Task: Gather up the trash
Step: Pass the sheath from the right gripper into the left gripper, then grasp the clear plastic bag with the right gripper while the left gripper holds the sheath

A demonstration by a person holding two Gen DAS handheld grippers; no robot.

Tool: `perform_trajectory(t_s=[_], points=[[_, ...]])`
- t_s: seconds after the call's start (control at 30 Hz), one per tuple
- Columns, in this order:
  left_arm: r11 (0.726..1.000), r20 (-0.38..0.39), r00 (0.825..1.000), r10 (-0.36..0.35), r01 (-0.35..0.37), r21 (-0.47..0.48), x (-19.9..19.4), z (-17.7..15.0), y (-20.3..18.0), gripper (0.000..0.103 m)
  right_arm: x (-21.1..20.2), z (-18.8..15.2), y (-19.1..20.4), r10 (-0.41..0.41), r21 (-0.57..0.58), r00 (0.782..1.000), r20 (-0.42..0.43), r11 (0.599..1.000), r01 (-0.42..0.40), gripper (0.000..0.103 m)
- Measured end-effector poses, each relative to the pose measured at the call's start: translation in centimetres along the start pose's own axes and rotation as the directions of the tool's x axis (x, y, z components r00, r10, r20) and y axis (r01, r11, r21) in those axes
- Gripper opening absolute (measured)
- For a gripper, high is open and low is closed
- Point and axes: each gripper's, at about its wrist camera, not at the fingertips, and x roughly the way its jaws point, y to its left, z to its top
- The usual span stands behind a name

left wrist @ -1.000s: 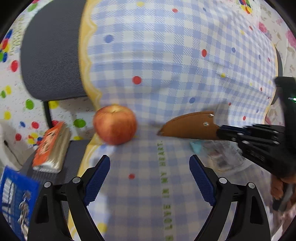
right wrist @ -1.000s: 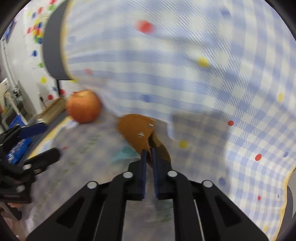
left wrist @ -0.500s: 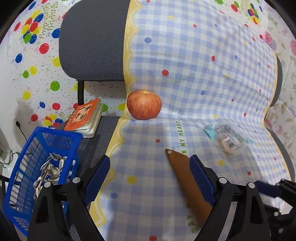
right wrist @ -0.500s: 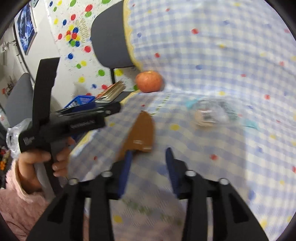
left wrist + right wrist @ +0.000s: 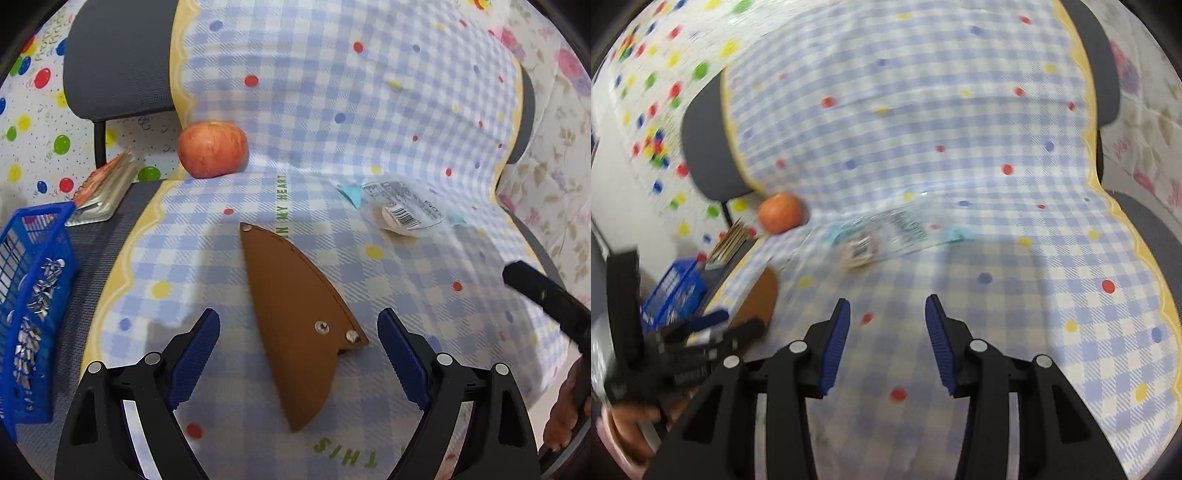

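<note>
Left gripper (image 5: 298,349): fingers spread wide, holding nothing; it hovers low over the near end of the brown sheath, which now sits between its blue pads rather than ahead of them as half a second ago.
Right gripper (image 5: 886,339): fingers apart and empty. One second ago it was clamped on the sheath; half a second ago the fingers were already parting; now it has swung right and faces the wrapper.
Brown knife sheath (image 5: 295,317): lies flat on the checked cloth (image 5: 369,110), pointed tip toward the far side, riveted wide end near. In the right wrist view it shows at the left (image 5: 759,295), beside the left gripper.
Plastic wrapper (image 5: 402,212): clear, with a barcode label, flat on the cloth, right of and beyond the sheath, well apart from it; ahead of the right gripper (image 5: 882,236), somewhat blurred. It has not moved.
Blue basket (image 5: 26,302): at the near left, off the cloth, with small silvery pieces inside.
Notebook (image 5: 103,194): orange cover, just beyond the basket.
Apple (image 5: 212,149): far left, at the cloth's yellow border, unmoved.
Chair back (image 5: 118,59): grey, behind the apple, partly under the cloth.
</note>
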Motion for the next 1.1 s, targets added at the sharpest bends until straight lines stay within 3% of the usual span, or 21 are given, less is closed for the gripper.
perform_trajectory(t_s=[0.1, 0.33, 0.63, 0.7, 0.77, 0.83, 0.93, 1.03, 1.07, 1.1], points=[[1.000, -0.001, 1.000, 0.009, -0.009, -0.010, 0.8, 0.4, 0.1, 0.085, 2.0, 1.2, -1.5, -0.010, 0.062, 1.000, -0.014, 0.998, 0.011, 0.042], [1.000, 0.011, 1.000, 0.019, -0.018, -0.016, 1.8, 1.2, 0.9, 0.069, 6.6, 3.3, -3.6, 0.020, 0.205, 0.997, -0.080, 0.979, -0.003, 0.042], [1.000, 0.011, 1.000, 0.005, -0.005, -0.020, 2.2, 1.4, 1.1, 0.068, 9.3, 5.4, -6.0, 0.065, 0.375, 0.997, -0.034, 0.926, -0.048, 0.042], [1.000, 0.010, 1.000, 0.007, -0.007, -0.021, 2.2, 1.4, 1.1, 0.068, 9.8, 5.8, -6.5, 0.054, 0.402, 0.998, -0.026, 0.915, -0.039, 0.037], [1.000, 0.010, 1.000, 0.014, -0.014, -0.017, 2.2, 1.5, 1.0, 0.068, 10.1, 5.8, -7.3, 0.096, 0.447, 0.995, -0.025, 0.892, -0.075, 0.002], [1.000, 0.013, 1.000, 0.028, -0.027, -0.012, 2.0, 1.4, 0.9, 0.066, 9.0, 5.7, -7.2, 0.109, 0.444, 0.994, 0.008, 0.890, -0.101, 0.002], [0.999, 0.021, 0.999, 0.044, -0.044, 0.007, 1.5, 1.0, 0.7, 0.056, 5.4, 5.6, -5.6, 0.111, 0.358, 0.991, 0.072, 0.925, -0.130, 0.002], [1.000, 0.032, 0.999, 0.009, -0.009, 0.023, 0.6, 0.4, 0.7, 0.053, 0.8, 5.0, -3.9, 0.095, 0.270, 0.989, 0.113, 0.955, -0.122, 0.002], [1.000, 0.036, 0.999, -0.014, 0.013, 0.025, 0.1, 0.1, 0.7, 0.040, -0.8, 4.6, -3.5, 0.086, 0.249, 0.989, 0.122, 0.962, -0.114, 0.002], [0.999, 0.054, 0.998, -0.028, 0.027, 0.030, -0.5, -0.2, 0.6, 0.035, -2.2, 4.1, -3.2, 0.079, 0.233, 0.988, 0.132, 0.966, -0.108, 0.002]])
